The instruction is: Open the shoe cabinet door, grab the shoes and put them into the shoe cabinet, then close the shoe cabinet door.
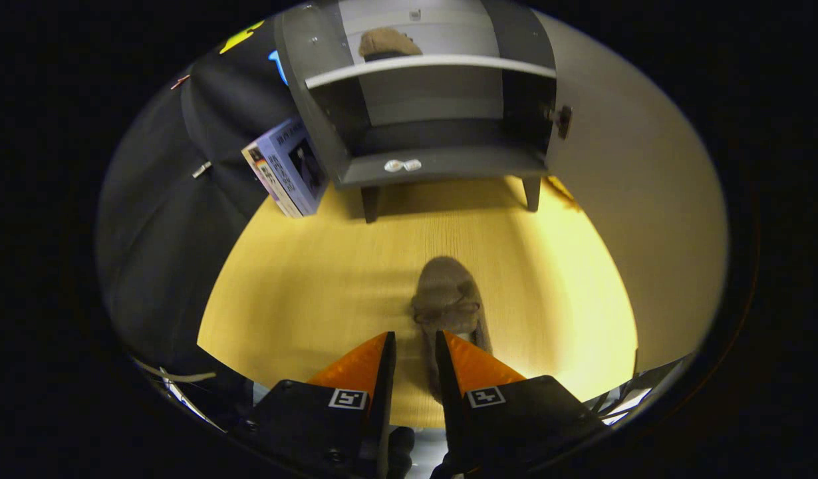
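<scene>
A brown fuzzy shoe lies toe-forward over the yellow wooden tabletop, its heel end reaching back between my fingers. My gripper is nearly closed, both fingers pressing on the shoe's heel rim. Beyond it stands the grey shoe cabinet on short legs, with its door swung wide open to the right. A second brown shoe sits on the cabinet's upper white shelf. The lower compartment holds no shoe.
A boxed item with a printed cover leans against the cabinet's left side. Two small white bits lie on the front lip of the cabinet floor. Black cloth wall stands to the left.
</scene>
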`<act>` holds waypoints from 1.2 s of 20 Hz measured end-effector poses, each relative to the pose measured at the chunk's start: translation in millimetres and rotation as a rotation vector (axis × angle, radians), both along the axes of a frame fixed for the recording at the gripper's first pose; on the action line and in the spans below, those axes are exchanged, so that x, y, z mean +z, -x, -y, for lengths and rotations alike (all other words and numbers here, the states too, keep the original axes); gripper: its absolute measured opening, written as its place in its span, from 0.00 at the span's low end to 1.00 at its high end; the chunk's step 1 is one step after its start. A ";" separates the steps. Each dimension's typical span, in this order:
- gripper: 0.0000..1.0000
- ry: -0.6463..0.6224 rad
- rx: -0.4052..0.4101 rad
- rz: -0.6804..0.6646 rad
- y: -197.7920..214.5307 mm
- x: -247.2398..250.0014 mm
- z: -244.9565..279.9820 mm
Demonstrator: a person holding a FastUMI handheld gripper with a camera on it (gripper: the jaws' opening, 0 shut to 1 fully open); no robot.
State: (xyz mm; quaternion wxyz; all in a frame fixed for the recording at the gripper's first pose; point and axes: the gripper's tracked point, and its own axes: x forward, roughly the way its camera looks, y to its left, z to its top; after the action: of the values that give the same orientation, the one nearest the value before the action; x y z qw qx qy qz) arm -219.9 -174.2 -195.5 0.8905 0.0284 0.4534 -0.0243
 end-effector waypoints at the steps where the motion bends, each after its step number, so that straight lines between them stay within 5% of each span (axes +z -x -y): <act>1: 0.40 0.001 -0.007 -0.015 2.3 -2.2 0.4; 7: 0.40 0.005 -0.026 -0.090 8.3 -21.0 2.5; 18: 0.39 -0.034 -0.023 0.045 -28.0 -35.9 -1.6; 24: 0.37 0.049 0.018 0.084 -44.2 -39.6 11.5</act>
State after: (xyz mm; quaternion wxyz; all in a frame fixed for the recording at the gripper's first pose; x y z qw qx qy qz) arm -175.7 -185.6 -235.2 0.9094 0.0034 0.4151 -0.0262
